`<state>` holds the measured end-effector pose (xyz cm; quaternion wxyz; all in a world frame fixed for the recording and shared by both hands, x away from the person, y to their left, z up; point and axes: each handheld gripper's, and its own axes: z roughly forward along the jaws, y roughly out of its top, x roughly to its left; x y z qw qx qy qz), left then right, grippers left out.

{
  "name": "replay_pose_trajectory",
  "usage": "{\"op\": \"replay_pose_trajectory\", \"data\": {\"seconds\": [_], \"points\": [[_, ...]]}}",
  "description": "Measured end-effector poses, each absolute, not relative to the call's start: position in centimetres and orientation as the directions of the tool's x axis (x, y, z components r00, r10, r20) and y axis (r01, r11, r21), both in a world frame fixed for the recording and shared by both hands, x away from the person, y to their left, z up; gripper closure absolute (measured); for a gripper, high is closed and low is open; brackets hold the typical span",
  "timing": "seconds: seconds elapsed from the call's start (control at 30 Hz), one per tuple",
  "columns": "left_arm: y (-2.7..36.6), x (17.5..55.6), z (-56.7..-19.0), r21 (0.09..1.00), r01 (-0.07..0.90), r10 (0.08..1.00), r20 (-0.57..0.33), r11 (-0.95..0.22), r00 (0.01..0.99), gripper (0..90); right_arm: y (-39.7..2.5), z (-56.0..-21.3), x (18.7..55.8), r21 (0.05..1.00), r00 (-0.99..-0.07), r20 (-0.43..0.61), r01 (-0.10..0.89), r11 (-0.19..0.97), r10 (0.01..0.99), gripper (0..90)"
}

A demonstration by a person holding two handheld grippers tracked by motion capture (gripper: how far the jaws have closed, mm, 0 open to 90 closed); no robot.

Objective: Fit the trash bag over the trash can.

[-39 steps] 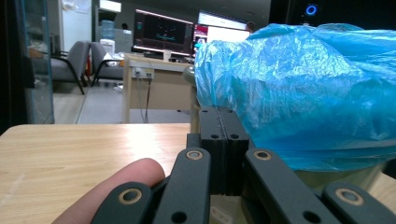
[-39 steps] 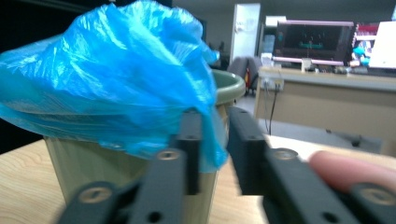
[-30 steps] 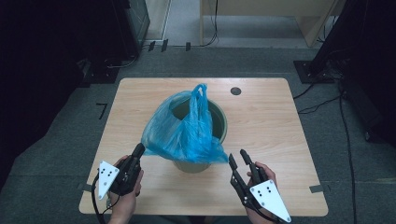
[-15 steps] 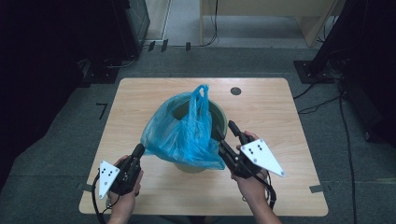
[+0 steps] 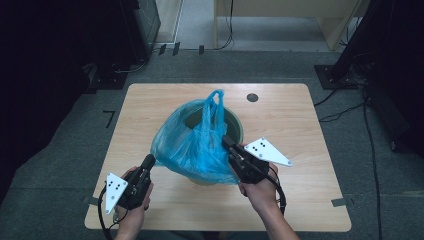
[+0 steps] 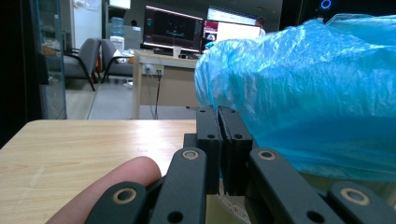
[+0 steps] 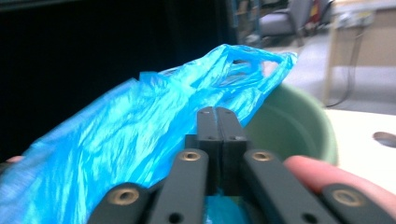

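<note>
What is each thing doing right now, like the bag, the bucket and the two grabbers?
blue plastic bag: draped over the bin's near rim, handles standing up.
green bin: upright on the table, partly covered by the bag.
left gripper: jaws shut, beside the bag.
right gripper: jaws shut, tips against the bag.

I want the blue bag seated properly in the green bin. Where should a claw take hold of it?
Likely best at the bag's handle loops, which stand up free above the green bin. Come from the right side, where the right claw already sits beside the blue bag; the sagging body gives only loose film.
</note>
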<state>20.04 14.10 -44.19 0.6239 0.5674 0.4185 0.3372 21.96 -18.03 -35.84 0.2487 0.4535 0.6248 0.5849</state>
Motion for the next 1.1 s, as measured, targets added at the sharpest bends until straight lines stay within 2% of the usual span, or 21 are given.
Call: {"op": "replay_pose_trajectory", "data": {"seconds": [0.17, 0.4, 0.53, 0.73, 1.1], "points": [[14.3, 20.6, -43.1, 0.989, 0.036, 0.900, -0.148, 0.146, 0.410, 89.1, -19.2, -35.5, 22.6, 0.969, -0.390, 0.197, 0.217, -0.118, 0.900, 90.0], [14.2, 22.3, -40.8, 0.984, -0.017, 0.910, -0.160, 0.180, 0.383, 90.0, -20.0, -34.5, 23.6, 0.992, -0.295, 0.111, 0.094, -0.087, 0.949, 90.0], [14.0, 23.9, -39.7, 0.984, -0.027, 0.920, -0.156, 0.177, 0.361, 90.0, -20.8, -34.6, 25.5, 0.998, -0.198, 0.058, 0.037, -0.052, 0.978, 90.0], [13.9, 25.8, -40.1, 0.985, -0.003, 0.931, -0.160, 0.171, 0.329, 90.0, -21.7, -36.2, 27.3, 0.998, -0.118, 0.050, 0.047, -0.045, 0.992, 90.0], [14.6, 22.0, -43.8, 0.993, -0.031, 0.913, -0.094, 0.115, 0.397, 90.0, -22.5, -40.0, 23.8, 1.000, -0.116, 0.001, 0.022, 0.001, 0.993, 90.0]]}}
